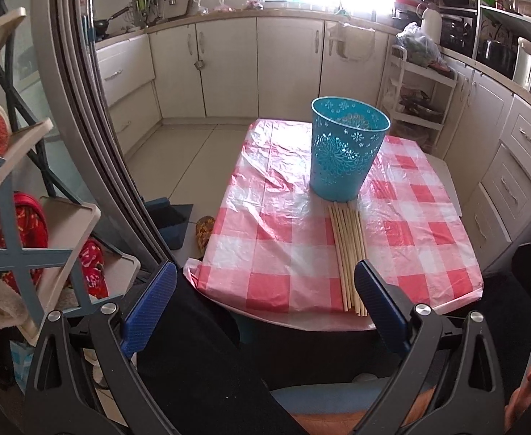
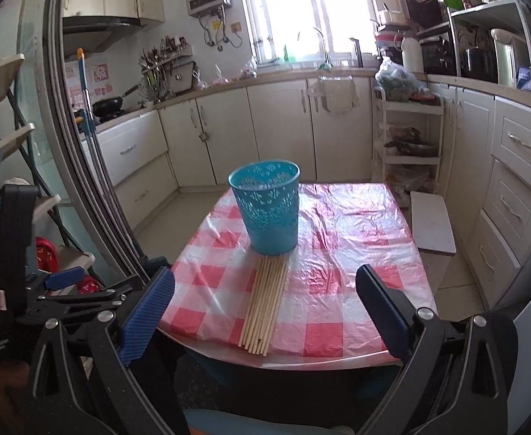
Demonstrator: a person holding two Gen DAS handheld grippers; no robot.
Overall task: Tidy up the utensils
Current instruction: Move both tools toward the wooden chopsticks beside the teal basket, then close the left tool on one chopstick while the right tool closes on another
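A bundle of several wooden chopsticks [image 1: 348,257] lies flat on the red-and-white checked tablecloth [image 1: 272,217], one end touching a turquoise perforated bin [image 1: 345,148] that stands upright. The right wrist view shows the chopsticks [image 2: 265,304], the bin [image 2: 267,206] and the tablecloth [image 2: 338,253] too. My left gripper [image 1: 265,290] is open and empty, held before the table's near edge, left of the chopsticks. My right gripper [image 2: 265,293] is open and empty, held above the near edge with the chopsticks between its fingers in view. The left gripper [image 2: 62,277] shows at the left of the right wrist view.
A shelf rack with red and white cloth items [image 1: 19,217] stands to the left beside a sliding door frame [image 1: 84,108]. A white trolley [image 2: 406,137] and a white board [image 2: 432,221] stand right of the table. Kitchen cabinets [image 2: 283,130] line the back and right.
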